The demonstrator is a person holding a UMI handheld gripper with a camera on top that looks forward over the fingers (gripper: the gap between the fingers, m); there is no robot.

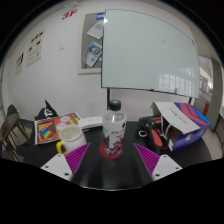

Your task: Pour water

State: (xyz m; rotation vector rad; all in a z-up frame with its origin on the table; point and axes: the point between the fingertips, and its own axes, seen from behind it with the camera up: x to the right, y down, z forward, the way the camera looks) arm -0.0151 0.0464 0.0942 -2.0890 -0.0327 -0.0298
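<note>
Two fingers: gripper (111, 163) spread at lower centre, magenta pads (76, 157) facing inward, pinching nothing.
Bottle: clear plastic water bottle with pale cap (114, 130) stands upright at centre frame, just ahead between the fingers, gaps either side; likely lined up for a grasp.
Cup: cream round cup (72, 135) left of the bottle, probably the pour target.
Table: dark tabletop (110, 172) carries both.
Surroundings: white wall board (150, 50) upper right; colourful box (185, 125) right.
</note>
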